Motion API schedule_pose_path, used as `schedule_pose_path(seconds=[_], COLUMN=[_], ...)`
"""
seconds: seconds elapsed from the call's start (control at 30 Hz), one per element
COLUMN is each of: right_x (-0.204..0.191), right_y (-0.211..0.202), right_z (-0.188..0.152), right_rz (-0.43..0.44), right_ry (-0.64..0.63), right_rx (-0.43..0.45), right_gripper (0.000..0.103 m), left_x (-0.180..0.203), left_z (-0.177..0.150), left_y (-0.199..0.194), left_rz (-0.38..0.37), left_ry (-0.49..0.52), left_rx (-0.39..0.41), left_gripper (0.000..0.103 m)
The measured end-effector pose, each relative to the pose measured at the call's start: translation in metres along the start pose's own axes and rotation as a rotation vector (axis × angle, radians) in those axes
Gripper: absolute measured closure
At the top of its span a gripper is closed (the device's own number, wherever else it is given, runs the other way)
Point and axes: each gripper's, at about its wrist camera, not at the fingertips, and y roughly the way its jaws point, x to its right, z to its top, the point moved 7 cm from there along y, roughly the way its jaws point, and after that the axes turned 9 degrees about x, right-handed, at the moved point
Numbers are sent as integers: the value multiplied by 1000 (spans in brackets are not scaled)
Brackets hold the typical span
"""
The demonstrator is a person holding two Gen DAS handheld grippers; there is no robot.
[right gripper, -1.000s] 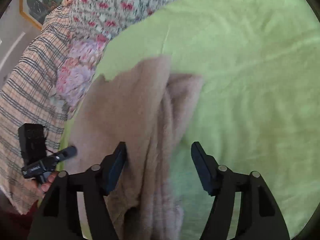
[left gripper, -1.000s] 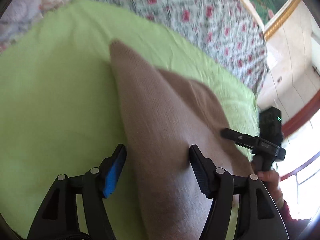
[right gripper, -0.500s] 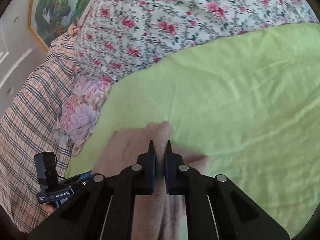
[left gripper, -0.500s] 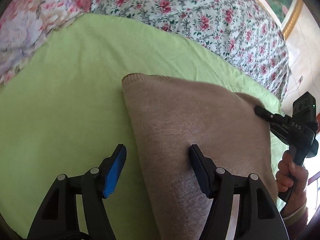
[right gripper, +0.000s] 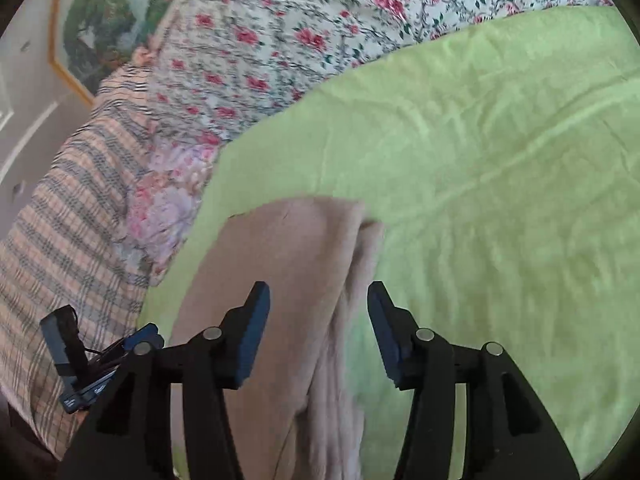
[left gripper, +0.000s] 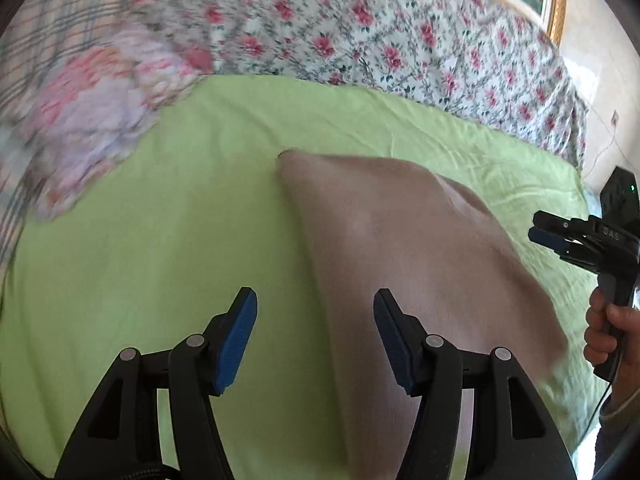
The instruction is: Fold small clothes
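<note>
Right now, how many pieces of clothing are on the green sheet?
1: a beige knit garment, folded over, lying on the green sheet between the left tool and right tool. Both are open. Anything tucked beneath it would be hidden.

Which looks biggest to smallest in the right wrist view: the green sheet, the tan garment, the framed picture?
1. green sheet
2. tan garment
3. framed picture, though it is farther off and partly cut by the edge, so it may look smaller than it is.
</note>
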Motion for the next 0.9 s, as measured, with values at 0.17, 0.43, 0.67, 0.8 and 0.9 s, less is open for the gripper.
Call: schedule_pose_path(seconds=[0.17,0.43,0.67,0.8,0.9], right_x=[-16,-30,-31,-49,-46], right_y=[-39,-36,-16,-45,-58], right_z=[-51,-94,-100,-68,-55], right_rz=[67,52,46,124,32], right_ry=[-25,-111,-95,-90,-184], right_rx=[-2,-70,-109,-5,16], right_gripper=[51,50,85,93,94], left_x=[6,24,31,35,38], left_z=[-70,-96,-91,-87,-84], left_y=[-46,-36,-17,-11,-19], left_rz=[5,11,24,78,102], left_ry=[24,93,141,184,181], left_rx=[-26,-17,-20,-36,-10], left_gripper=[42,42,47,91,94])
